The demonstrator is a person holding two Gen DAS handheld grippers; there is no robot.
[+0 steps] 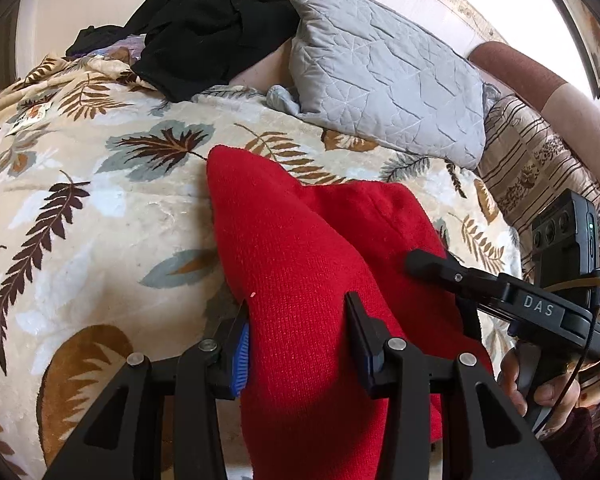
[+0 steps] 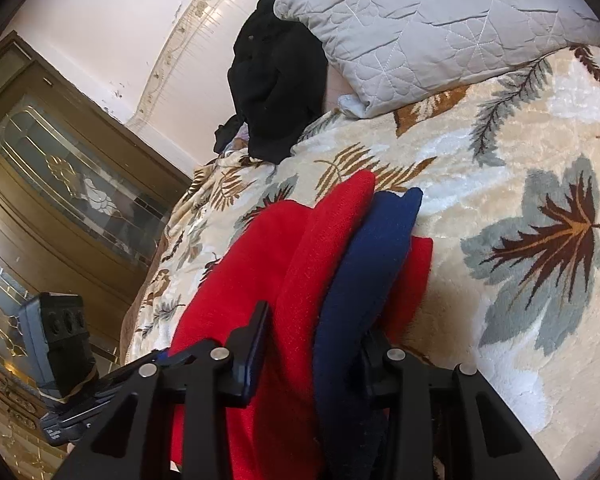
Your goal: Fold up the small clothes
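left wrist view: the left gripper (image 1: 296, 344) pinches the red garment (image 1: 300, 240) on the leaf blanket (image 1: 100, 220), below the grey pillow (image 1: 384, 80); the right gripper (image 2: 312, 356) clamps its red-and-blue folds

White letters "DAS" stand on the black body of the right hand-held gripper (image 1: 428, 270). Nothing else can be read.

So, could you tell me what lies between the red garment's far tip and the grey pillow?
In the left wrist view, only bare leaf-print blanket separates the red garment from the grey pillow.
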